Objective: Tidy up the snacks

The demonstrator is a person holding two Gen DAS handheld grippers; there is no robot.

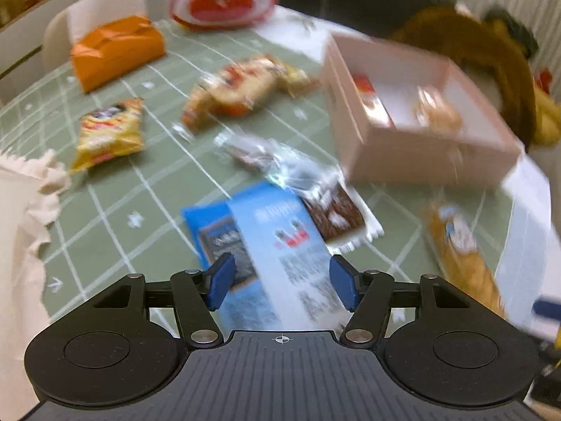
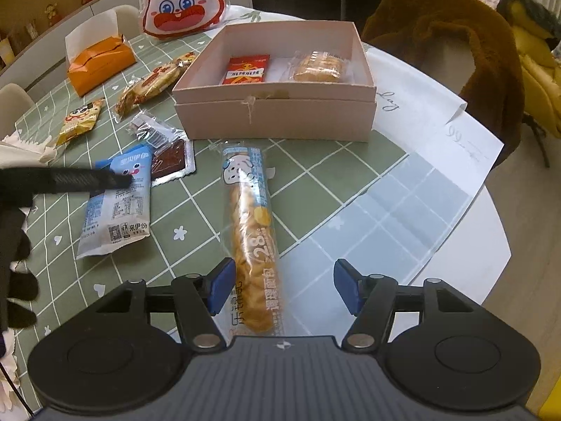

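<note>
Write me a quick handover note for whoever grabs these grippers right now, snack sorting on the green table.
Left gripper: open, holding nothing, over the blue packet.
Right gripper: open, holding nothing, around the near end of the long cracker pack, which lies flat on the table.
Done: a red packet and a biscuit pack are in the pink box.
Left: the blue packet, long cracker pack, brown foil packet, clear wrapper, yellow packet and the wrapped snacks left of the box are all on the table outside it.
</note>
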